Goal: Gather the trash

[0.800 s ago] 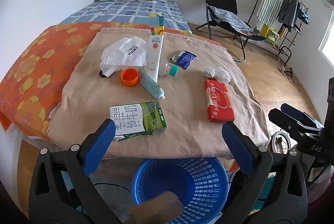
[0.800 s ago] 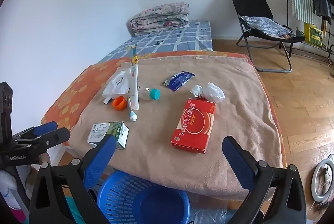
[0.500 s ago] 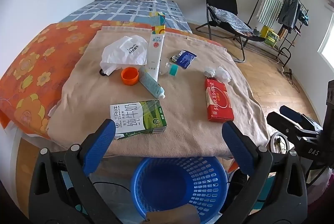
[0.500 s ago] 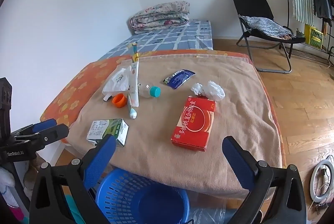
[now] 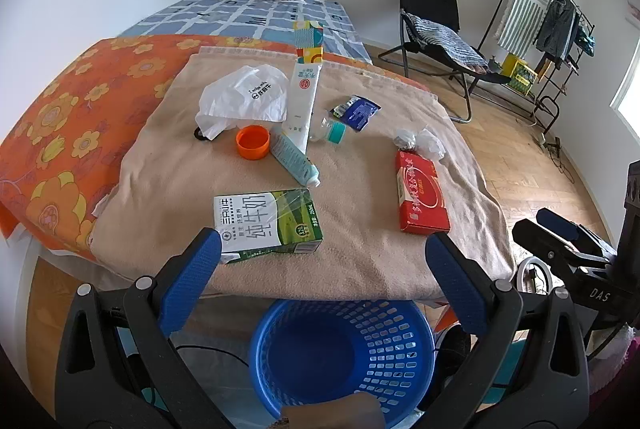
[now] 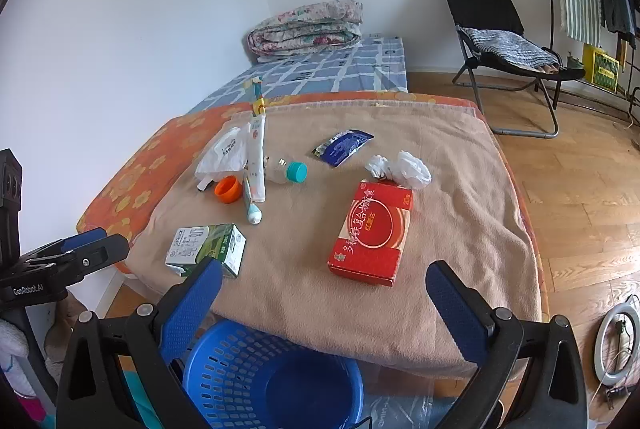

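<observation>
left gripper point(image 5: 320, 253) spread wide, empty | right gripper point(image 6: 322, 281) spread wide, empty | milk carton point(image 5: 267, 225) lies near bed's near edge, above blue basket point(image 5: 342, 349) | risk: I nudge the carton off sideways, missing the basket

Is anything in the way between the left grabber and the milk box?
No. The left gripper is open and the milk carton lies just ahead, near the blanket edge, with nothing visible between them.
</observation>
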The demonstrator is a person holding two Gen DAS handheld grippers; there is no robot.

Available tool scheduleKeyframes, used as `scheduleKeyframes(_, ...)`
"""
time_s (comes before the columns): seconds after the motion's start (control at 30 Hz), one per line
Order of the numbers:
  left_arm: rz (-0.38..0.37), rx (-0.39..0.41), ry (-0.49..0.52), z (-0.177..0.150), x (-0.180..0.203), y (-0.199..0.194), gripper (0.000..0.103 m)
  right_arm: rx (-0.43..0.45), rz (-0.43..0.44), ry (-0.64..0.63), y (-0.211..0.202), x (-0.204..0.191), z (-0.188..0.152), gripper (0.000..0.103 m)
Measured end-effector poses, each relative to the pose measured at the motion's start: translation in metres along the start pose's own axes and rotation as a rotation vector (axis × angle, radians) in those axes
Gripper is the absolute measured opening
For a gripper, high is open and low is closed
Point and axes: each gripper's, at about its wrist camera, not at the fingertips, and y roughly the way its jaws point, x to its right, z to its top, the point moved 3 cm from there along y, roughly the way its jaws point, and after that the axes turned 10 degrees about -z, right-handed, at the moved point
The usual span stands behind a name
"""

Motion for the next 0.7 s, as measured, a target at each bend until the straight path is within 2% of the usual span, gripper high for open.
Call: scheduleKeyframes(0.7, 0.0, 0.0, 0.0, -0.0008, 0.0001, 0.0006, 0.103, -0.021, 0.007, 0.007, 0.003, 0.0007, 0.0, 0.103)
